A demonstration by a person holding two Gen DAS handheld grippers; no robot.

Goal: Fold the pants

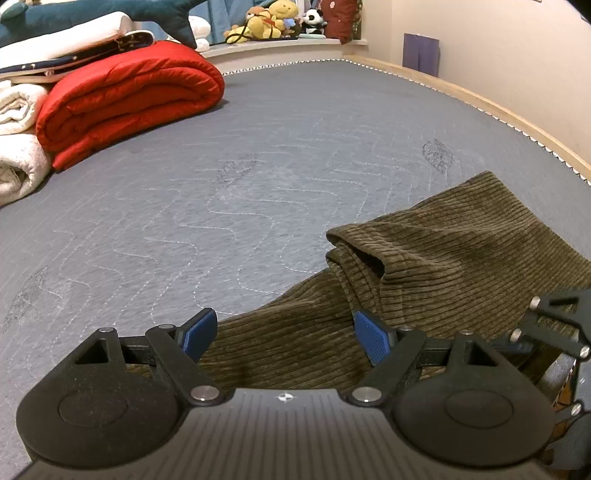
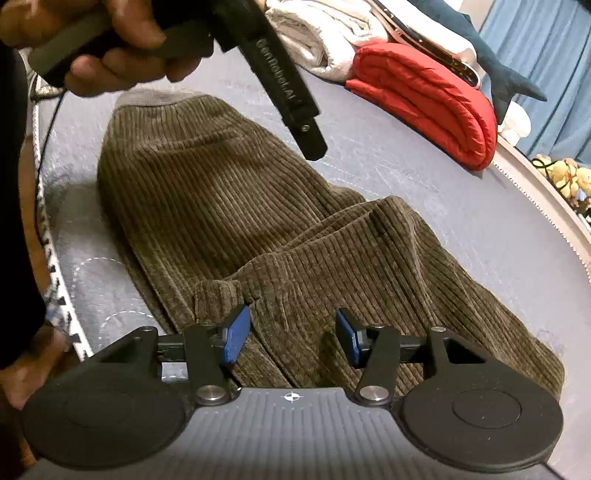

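Olive-brown corduroy pants (image 2: 229, 192) lie on the grey-blue quilted mattress (image 1: 221, 184), doubled over, with a grey waistband (image 2: 162, 96) at the far end. My right gripper (image 2: 291, 332) hovers low over the near folded layers. Its blue pads (image 2: 236, 338) stand apart, with cloth lying between them but not pinched. My left gripper (image 1: 286, 328) is wide open over the edge of the pants (image 1: 443, 258), holding nothing. The right gripper's black linkage (image 1: 554, 328) shows at the right edge of the left wrist view. A hand (image 2: 122, 40) holds the left tool's handle (image 2: 288, 92) above the pants.
A folded red quilt (image 1: 129, 99) and rolled white blankets (image 1: 18, 140) are stacked at the mattress's far side, under a dark blue plush shark (image 1: 110, 11). Stuffed toys (image 1: 273, 18) line a ledge. A wooden bed rail (image 1: 498, 107) runs along the wall.
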